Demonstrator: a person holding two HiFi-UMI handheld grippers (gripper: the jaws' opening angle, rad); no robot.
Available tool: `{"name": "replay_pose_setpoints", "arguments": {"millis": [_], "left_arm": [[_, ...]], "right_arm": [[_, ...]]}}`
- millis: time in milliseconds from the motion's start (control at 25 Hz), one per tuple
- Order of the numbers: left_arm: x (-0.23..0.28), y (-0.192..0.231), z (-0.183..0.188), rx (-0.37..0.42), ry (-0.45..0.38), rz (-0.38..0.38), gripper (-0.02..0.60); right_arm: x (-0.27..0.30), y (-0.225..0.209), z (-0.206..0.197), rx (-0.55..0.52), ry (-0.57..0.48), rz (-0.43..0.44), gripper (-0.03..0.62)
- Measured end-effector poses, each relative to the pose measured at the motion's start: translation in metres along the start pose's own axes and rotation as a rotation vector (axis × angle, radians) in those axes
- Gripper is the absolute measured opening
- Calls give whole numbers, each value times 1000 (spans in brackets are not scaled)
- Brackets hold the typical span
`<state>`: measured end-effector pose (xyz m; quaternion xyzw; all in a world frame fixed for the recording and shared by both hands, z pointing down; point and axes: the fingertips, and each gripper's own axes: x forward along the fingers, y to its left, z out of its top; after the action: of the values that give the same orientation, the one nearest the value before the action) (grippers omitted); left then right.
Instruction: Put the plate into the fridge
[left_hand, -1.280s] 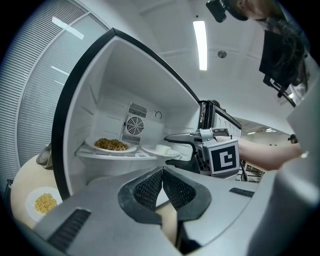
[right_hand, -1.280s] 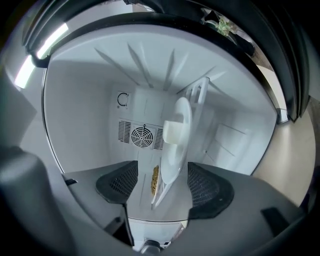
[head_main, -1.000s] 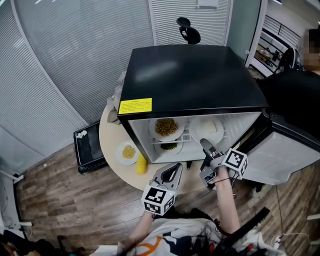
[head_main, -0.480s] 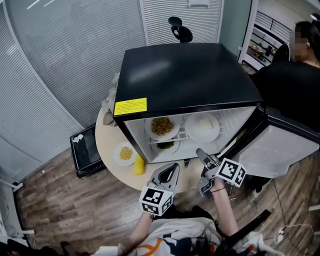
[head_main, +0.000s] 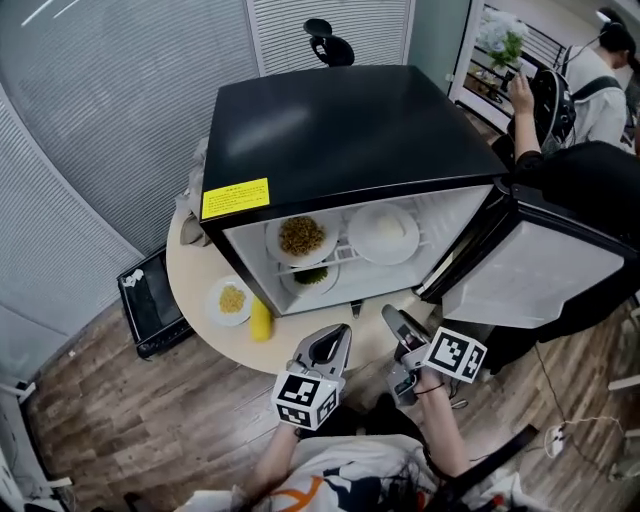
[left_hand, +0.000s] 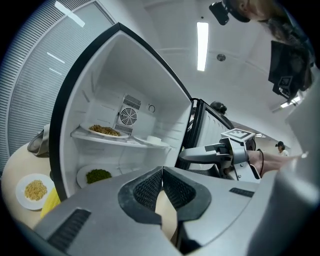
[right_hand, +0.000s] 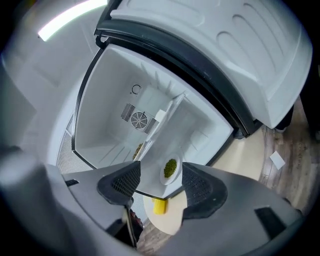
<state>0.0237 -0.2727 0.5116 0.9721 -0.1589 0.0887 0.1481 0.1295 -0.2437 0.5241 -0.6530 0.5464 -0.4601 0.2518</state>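
Note:
The black fridge (head_main: 340, 130) stands open on a round beige table (head_main: 190, 285), its door (head_main: 540, 270) swung out to the right. On the upper shelf sit a white plate of rice (head_main: 383, 233) and a plate of brown food (head_main: 300, 237) (left_hand: 104, 130). A plate of green food (head_main: 311, 277) (left_hand: 97, 175) (right_hand: 170, 168) lies below. My right gripper (head_main: 400, 325) (right_hand: 159, 180) hangs in front of the opening, open; its jaws have just been closing slightly with nothing between them. My left gripper (head_main: 325, 352) (left_hand: 161, 185) is shut and holds nothing.
A small plate of yellow food (head_main: 231, 299) (left_hand: 34, 190) and a yellow object (head_main: 260, 320) (right_hand: 159, 205) rest on the table left of the fridge. A black box (head_main: 150, 300) sits on the wood floor. A person with a backpack (head_main: 590, 70) stands at the far right.
My right gripper has drawn back from the fridge opening toward me and rolled. The left gripper has shifted slightly. The plates inside have stayed put.

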Motion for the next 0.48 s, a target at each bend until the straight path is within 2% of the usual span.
{"name": "replay_pose_setpoints", "arguments": {"millis": [240, 480], "left_arm": [[3, -25, -17, -34, 22, -58, 13], [3, -43, -19, -7, 24, -73, 12]], "right_arm": [[-33, -17, -7, 3, -29, -48, 225], [-58, -30, -1, 16, -75, -57, 139]]}}
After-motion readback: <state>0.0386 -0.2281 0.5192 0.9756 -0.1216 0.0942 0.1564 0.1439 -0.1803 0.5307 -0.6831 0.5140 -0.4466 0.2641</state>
